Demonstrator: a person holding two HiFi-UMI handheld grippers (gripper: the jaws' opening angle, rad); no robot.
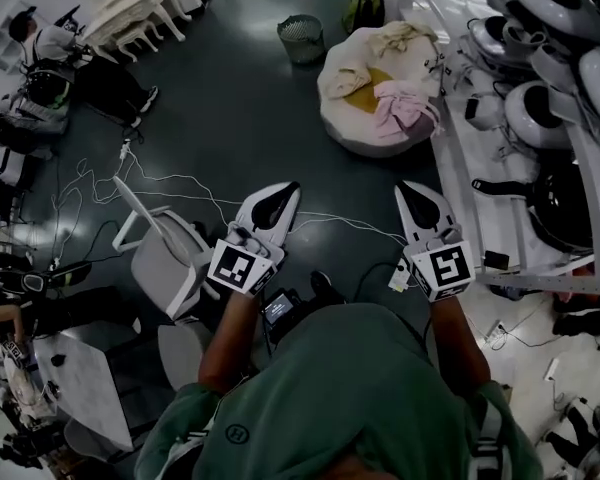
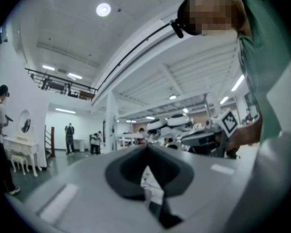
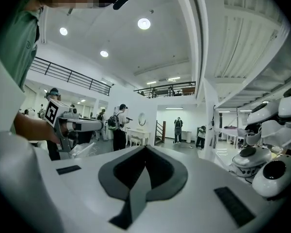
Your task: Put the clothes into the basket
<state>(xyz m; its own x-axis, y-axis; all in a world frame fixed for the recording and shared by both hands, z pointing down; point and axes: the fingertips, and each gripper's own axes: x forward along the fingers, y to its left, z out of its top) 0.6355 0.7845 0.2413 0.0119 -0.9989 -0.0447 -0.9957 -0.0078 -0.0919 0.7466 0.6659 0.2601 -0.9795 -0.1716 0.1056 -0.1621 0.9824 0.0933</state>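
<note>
Dark grey floor (image 1: 240,118) lies ahead of left tongs (image 1: 286,190) and right tongs (image 1: 408,190), both pressed together, empty; spread them before reaching crumpled pink-and-cream clothes (image 1: 402,108) ahead.

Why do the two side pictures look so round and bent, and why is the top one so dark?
Head view: dim, the dark floor swallows detail; only the pale clothes stand out. Left gripper view: wide-angle bending, black corners, soft blur, a glaring ceiling lamp. Right gripper view: same bending, but sharper.
</note>
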